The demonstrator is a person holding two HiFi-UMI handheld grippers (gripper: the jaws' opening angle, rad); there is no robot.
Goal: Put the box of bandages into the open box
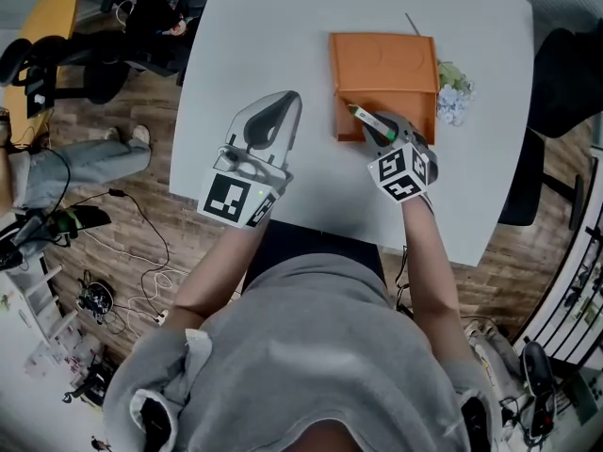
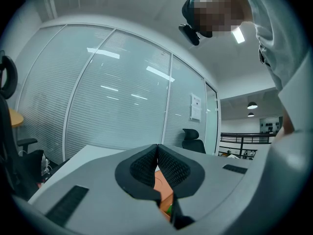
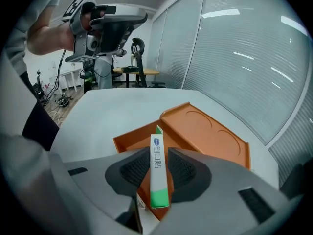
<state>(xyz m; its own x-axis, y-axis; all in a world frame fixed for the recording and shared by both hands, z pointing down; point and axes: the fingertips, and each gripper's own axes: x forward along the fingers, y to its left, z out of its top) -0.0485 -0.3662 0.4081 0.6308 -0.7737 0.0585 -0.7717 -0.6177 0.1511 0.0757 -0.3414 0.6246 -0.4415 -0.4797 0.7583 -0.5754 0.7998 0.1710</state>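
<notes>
An open orange box [image 1: 396, 64] lies on the white table [image 1: 283, 26], its lid [image 3: 205, 126] folded back flat. My right gripper [image 1: 367, 121] is shut on the box of bandages [image 1: 373, 122], a slim white and green carton [image 3: 159, 173]. It holds the carton over the near left corner of the orange box. My left gripper [image 1: 286, 104] hovers to the left of the orange box, shut, with nothing between its pads [image 2: 157, 148]. In the right gripper view the left gripper [image 3: 105, 26] shows raised at the upper left.
A crumpled pale bundle [image 1: 453, 92] lies against the orange box's right side. Office chairs [image 1: 556, 73] stand round the table, and cables lie on the wooden floor [image 1: 122, 224] to the left. A glass wall [image 2: 112, 102] rises behind the table.
</notes>
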